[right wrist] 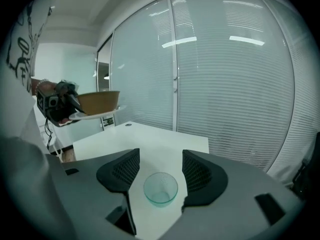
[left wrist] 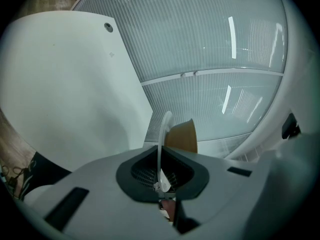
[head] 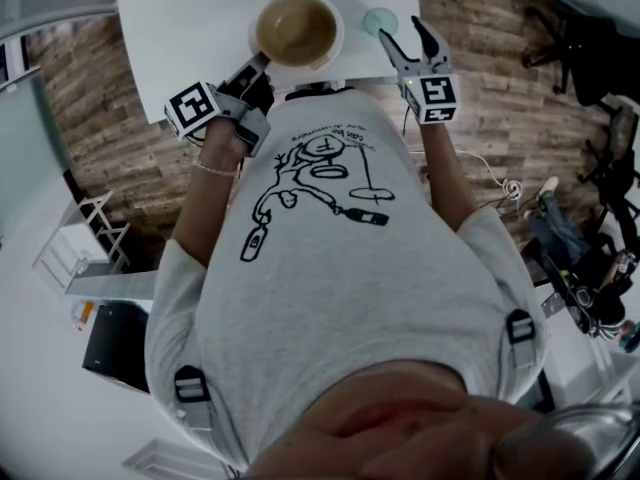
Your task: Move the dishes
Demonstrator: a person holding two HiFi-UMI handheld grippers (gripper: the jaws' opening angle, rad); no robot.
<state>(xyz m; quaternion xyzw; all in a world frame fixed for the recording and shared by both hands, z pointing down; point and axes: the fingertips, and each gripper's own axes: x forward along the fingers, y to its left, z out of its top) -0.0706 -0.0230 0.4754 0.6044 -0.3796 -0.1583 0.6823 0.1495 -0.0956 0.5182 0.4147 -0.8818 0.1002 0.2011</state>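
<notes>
At the desk's near edge, the left tool (head: 262, 63) is clamped tight on the rim of a white plate (head: 338, 46) carrying a brown bowl (head: 297, 26). Both are held up off the desk (head: 200, 18), toward the tool's 1 o'clock. At 3 o'clock from the bowl, the right tool (head: 405, 33) has its jaws apart and empty. A clear glass (right wrist: 160, 188) stands on the desk beneath their gap, untouched.

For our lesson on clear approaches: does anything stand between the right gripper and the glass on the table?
Nothing visible does. The glass stands alone on the table, below the open right gripper; the left gripper holds the plate aside.
</notes>
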